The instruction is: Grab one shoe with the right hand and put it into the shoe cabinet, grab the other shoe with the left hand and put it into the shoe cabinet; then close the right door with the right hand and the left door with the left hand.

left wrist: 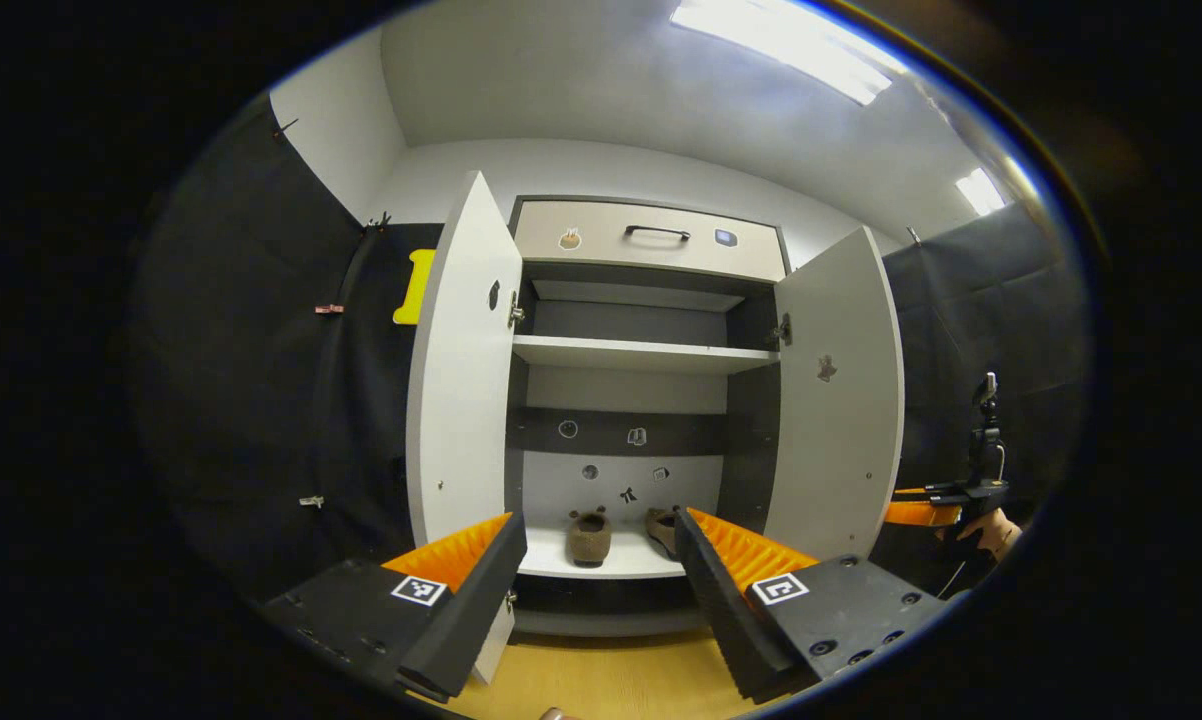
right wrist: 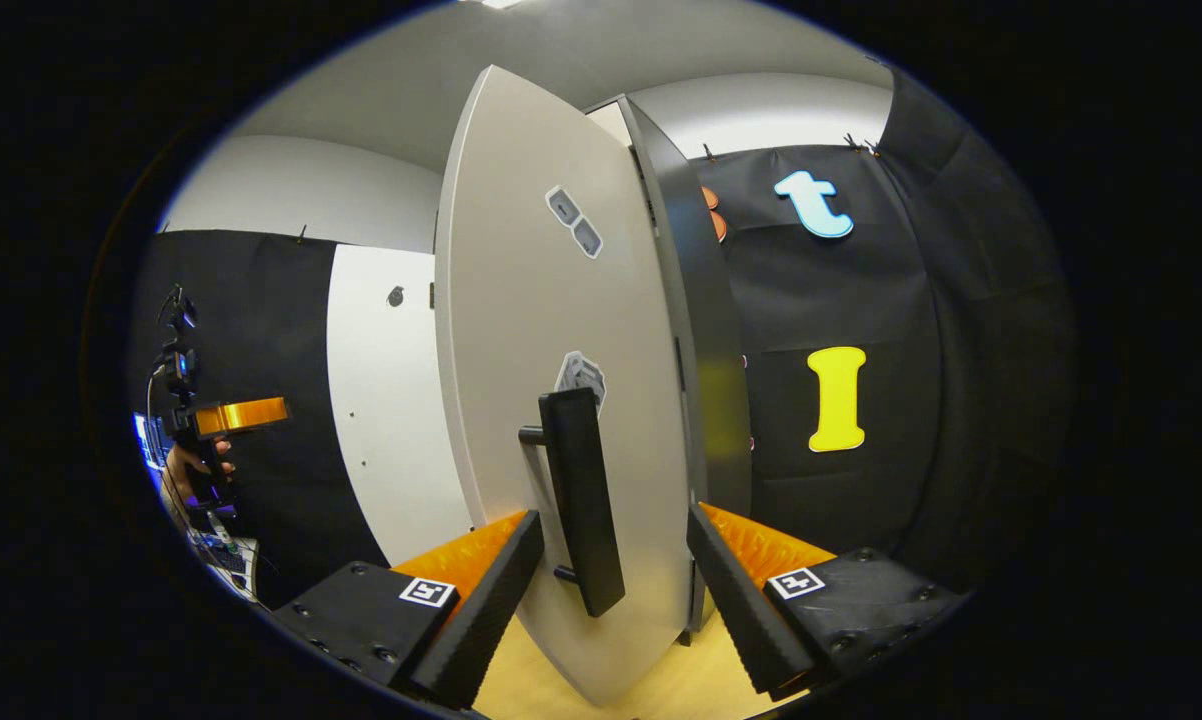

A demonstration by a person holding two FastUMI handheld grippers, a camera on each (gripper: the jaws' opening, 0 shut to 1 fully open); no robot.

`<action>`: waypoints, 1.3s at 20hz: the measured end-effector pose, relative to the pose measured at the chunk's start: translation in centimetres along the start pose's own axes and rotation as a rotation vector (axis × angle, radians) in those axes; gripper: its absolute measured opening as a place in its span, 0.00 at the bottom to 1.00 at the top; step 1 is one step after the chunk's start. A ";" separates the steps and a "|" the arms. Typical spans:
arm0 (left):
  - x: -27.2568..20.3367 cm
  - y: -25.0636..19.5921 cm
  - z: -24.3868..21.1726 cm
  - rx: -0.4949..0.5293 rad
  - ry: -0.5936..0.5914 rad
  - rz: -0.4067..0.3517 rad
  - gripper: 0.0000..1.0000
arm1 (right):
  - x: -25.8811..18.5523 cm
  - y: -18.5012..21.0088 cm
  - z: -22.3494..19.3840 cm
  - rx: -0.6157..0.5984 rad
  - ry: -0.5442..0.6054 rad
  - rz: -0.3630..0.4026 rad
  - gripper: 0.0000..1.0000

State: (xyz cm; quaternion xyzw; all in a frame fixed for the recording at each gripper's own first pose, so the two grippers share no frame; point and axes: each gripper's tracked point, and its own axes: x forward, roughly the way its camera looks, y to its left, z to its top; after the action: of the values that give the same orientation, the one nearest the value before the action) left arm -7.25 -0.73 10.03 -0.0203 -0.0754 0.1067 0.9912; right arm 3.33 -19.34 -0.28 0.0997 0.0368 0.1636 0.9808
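Observation:
Two brown shoes lie side by side on the bottom shelf of the shoe cabinet. Its left door and right door both stand wide open. My left gripper is open in front of the cabinet, holding nothing. The right gripper shows beyond the right door, held by a hand. In the right gripper view, my right gripper is open at the right door's outer face, its fingers either side of the black handle without pressing it.
A drawer with a black handle tops the cabinet. Wooden floor lies below. In the right gripper view, the left door stands farther off, with the left gripper and its hand at the far left.

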 end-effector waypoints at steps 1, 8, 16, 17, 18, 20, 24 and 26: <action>0.1 0.5 0.2 -0.012 -0.008 -0.004 0.94 | 0.4 0.2 -0.1 0.002 0.001 -0.003 0.98; 1.4 5.7 -0.6 -0.008 0.024 -0.020 0.94 | 4.8 5.1 -1.4 -0.015 0.007 0.014 0.98; 0.8 13.1 -1.7 0.078 0.069 0.015 0.94 | 14.4 10.3 -3.0 -0.048 -0.004 -0.051 1.00; 0.6 14.2 -1.9 0.082 0.075 0.026 0.94 | 15.8 10.6 -3.1 -0.056 -0.007 -0.070 1.00; 0.5 15.2 -2.0 0.082 0.082 0.036 0.94 | 16.9 10.6 -3.2 -0.064 -0.010 -0.091 1.00; 0.1 17.1 -2.5 0.079 0.090 0.059 0.94 | 18.7 10.8 -3.3 -0.091 -0.021 -0.143 1.00; 0.5 19.6 -3.0 0.066 0.090 0.077 0.94 | 20.9 10.0 -3.1 -0.126 -0.047 -0.267 1.00; 0.9 20.6 -3.1 0.066 0.092 0.080 0.94 | 21.3 9.6 -3.1 -0.130 -0.063 -0.328 0.99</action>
State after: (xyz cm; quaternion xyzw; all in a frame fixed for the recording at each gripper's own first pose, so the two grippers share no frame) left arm -10.18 19.55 5.95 0.0048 -0.0254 0.1476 0.9887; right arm 20.11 -2.85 -2.14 0.0335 0.0114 0.0004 0.9994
